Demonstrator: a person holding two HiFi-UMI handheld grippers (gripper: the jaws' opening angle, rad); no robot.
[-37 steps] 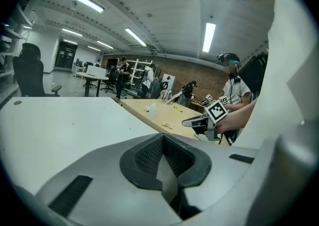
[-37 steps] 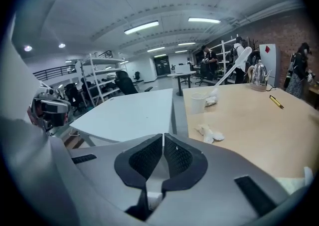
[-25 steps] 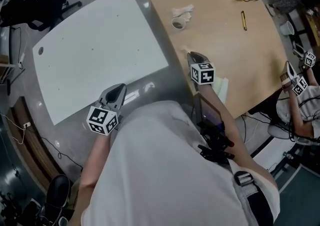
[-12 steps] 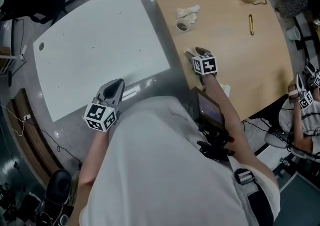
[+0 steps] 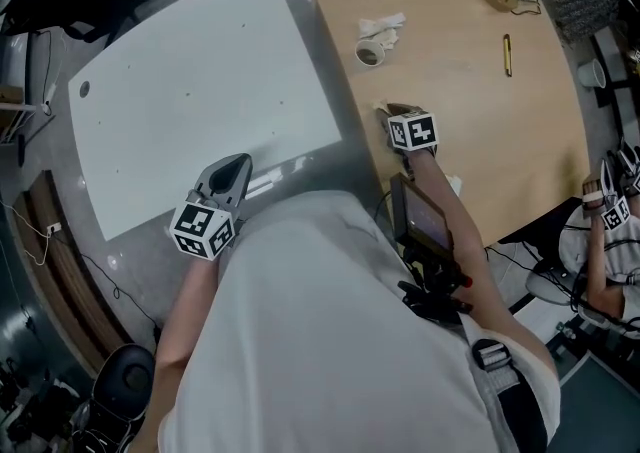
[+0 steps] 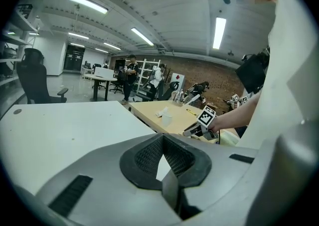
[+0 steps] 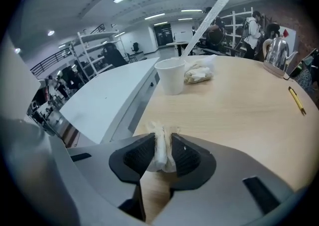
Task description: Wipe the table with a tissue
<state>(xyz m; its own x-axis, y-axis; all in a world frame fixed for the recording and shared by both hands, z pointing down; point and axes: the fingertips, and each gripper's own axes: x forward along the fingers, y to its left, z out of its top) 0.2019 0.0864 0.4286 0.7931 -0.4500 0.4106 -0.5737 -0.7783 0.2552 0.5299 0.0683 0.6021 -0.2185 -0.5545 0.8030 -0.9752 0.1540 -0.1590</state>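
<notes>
**Tissue pinched in the right tool at the wood counter's edge**

The right tool (image 5: 392,109) points steeply down at the wood counter (image 5: 480,131), close to the edge nearest the person. Its jaws have just been closing, and the tissue (image 7: 162,146) stands between them. It is a narrow white wad, upright in the gap, with a dark pad pressing on each side. The jaws are kept a little apart by the bulk of the wad. The tissue's frayed far end pokes out just past the tips, low over the wood. I cannot tell whether it actually touches the surface.

Ahead of this tool, well apart from it, a paper cup (image 7: 170,75) stands on the same counter. A second crumpled wad (image 7: 199,73) lies touching the cup on its right. Further right of the tool lies a pen (image 7: 296,101), and beyond that, at the far edge, stands a kettle (image 7: 276,53).

The left tool (image 5: 238,166) is off to the left of the right one, well away from the tissue. It hovers at the near edge of the white counter (image 5: 190,91). Its jaws meet at the tips and there is nothing between them, only the white top showing through the slit behind. From its side, the right tool shows beyond it over the wood.
</notes>
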